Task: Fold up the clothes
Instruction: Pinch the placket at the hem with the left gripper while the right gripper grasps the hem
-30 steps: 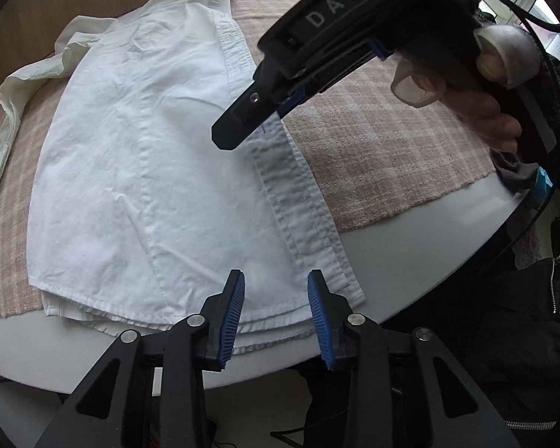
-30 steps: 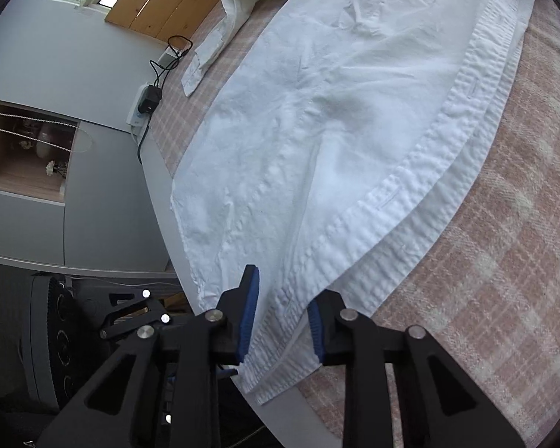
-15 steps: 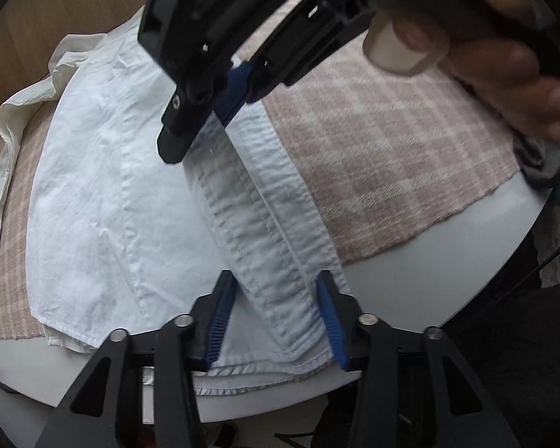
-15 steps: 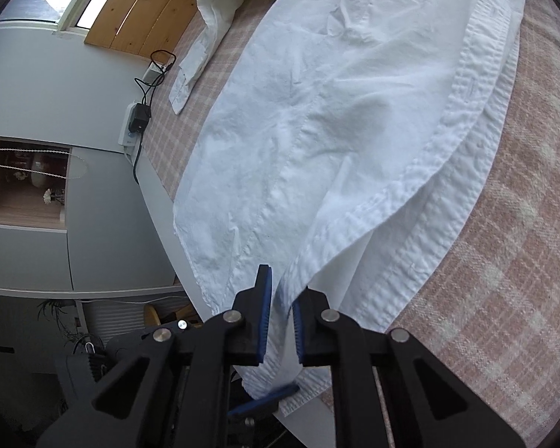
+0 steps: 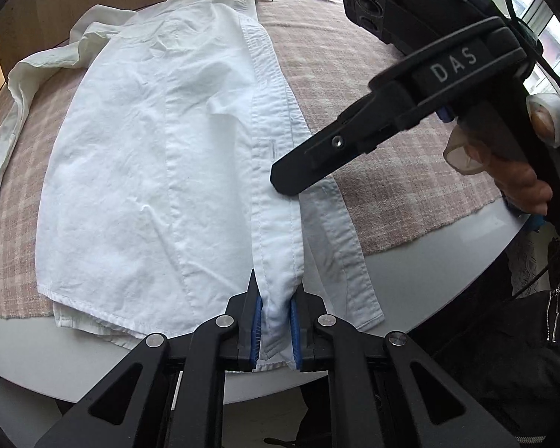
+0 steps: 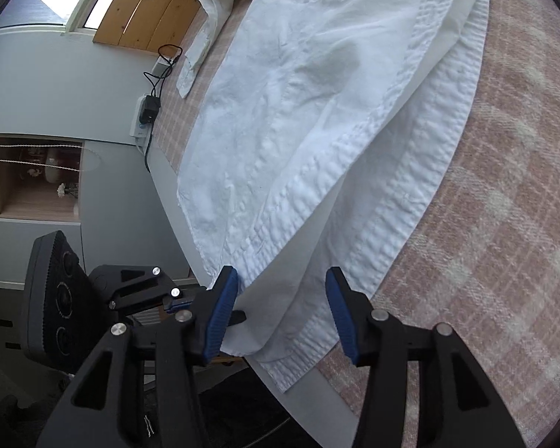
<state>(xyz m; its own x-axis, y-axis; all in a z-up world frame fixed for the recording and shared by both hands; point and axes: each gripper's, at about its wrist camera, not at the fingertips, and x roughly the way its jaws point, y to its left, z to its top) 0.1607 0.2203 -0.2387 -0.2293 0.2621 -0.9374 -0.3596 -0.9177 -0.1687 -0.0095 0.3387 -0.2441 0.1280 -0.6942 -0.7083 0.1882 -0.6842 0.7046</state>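
Left hand-held gripper pinches the shirt hem at its button strip, near the counter edge. Right hand-held gripper spread wide over the same strip. Shirt lies flat on checked cloth.

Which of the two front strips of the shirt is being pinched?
The upper strip, the one with buttonholes: the left gripper clamps its hem end. The lower strip lies flat, free.

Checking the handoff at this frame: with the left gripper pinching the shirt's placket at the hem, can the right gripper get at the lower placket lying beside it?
Probably yes. The right gripper is open, and the lower placket lies uncovered just ahead of it on the plaid cloth.
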